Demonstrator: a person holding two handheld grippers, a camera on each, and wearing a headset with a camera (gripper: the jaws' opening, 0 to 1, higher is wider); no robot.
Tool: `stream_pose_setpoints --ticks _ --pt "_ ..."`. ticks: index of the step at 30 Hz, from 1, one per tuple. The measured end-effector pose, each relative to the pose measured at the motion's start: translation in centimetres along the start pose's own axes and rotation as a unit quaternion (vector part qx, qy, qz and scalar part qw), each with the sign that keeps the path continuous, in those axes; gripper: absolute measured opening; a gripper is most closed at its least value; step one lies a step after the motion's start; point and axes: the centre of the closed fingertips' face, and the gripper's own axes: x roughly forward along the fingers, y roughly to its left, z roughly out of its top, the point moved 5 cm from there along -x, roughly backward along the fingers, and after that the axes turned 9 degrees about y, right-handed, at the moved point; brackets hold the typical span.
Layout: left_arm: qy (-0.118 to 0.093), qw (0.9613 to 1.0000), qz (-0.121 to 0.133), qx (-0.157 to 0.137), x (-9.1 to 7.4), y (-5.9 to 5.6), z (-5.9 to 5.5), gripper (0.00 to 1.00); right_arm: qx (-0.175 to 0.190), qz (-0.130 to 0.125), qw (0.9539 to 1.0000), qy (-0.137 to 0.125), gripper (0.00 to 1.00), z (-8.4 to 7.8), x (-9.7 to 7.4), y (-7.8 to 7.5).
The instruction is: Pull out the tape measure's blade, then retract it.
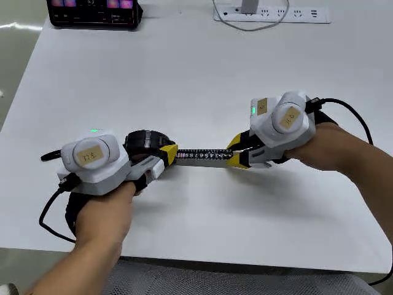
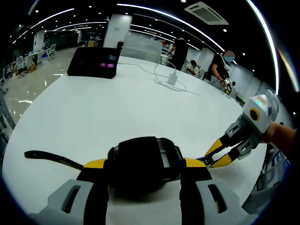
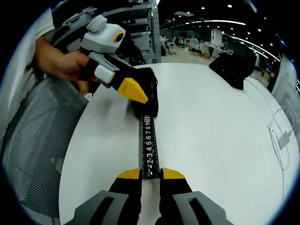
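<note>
My left gripper (image 1: 157, 152) has its jaws clamped around the black tape measure (image 1: 142, 142), a yellow tip on either side of the case, which rests on the white bench (image 1: 184, 80). In the left gripper view the case sits squarely between my jaws, touching both. From its mouth the blade (image 1: 202, 154) runs straight across the bench to my right gripper (image 1: 236, 153), whose jaws are pinching the blade's free end. In the right gripper view the numbered strip lies flat just ahead of those jaws, digits up to nine readable, and leads to the case beyond. Well past the left jaws, at the far edge of the bench, sits a dark screen (image 1: 92, 12); a white power strip (image 1: 276, 13) lies well beyond the right jaws
</note>
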Motion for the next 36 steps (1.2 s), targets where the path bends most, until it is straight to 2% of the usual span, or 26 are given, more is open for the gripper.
stream_pose_setpoints --ticks 26,36 --pt "-0.001 1.0000 -0.002 -0.002 0.1 0.1 0.0 0.56 -0.006 0.013 0.9998 -0.017 0.10 2.4 2.0 -0.3" --pt "-0.001 1.0000 -0.003 -0.002 0.1 0.1 0.0 0.56 -0.009 0.020 0.9994 -0.026 0.10 3.9 3.0 -0.2"
